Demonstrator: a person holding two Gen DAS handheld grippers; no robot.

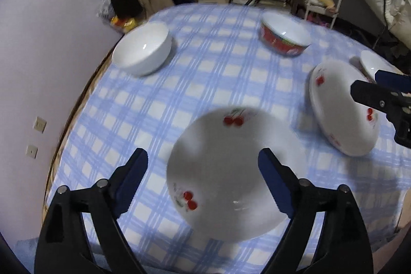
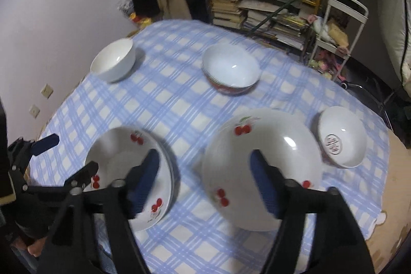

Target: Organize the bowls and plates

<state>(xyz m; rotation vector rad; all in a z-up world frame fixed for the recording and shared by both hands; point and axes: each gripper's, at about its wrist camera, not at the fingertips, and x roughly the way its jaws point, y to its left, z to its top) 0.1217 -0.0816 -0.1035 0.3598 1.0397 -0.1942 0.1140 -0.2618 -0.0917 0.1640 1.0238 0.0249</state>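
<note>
**Inspector:** While both tools hang above the checked tablecloth [image 2: 179, 99], report progress on the sorting.

**Assistant:** Partly done, by my judgement. In the right wrist view the left-hand cherry plate [image 2: 123, 171] shows doubled rims along its right edge, so it looks like a small stack. The right-hand cherry plate [image 2: 259, 166] lies flat by itself, just beside that stack and not touching it. None of the bowls is nested: the plain white bowl [image 2: 113, 60] sits at ten o'clock on the table, the red-banded bowl [image 2: 231, 71] at twelve, and the bowl with a red emblem inside [image 2: 341, 138] at three, just beside the lone plate.

**Inspector:** Grippers?

**Assistant:** The left gripper [image 1: 203, 166] stands wide apart and empty. The stack, seen from its own camera as the cherry plate [image 1: 231, 171], lies below and between its fingers, with no pad on the rim. The right gripper [image 2: 205, 166] is likewise spread and holds nothing; the gap between the two plates falls between its fingers. Its left finger overlaps the stack and its right finger the lone plate in that picture.

**Inspector:** Remaining work?

**Assistant:** As I judge it, the lone plate goes onto the stack, then three bowls are to be gathered. Frames are blurred; fine contact cannot be confirmed.
</note>
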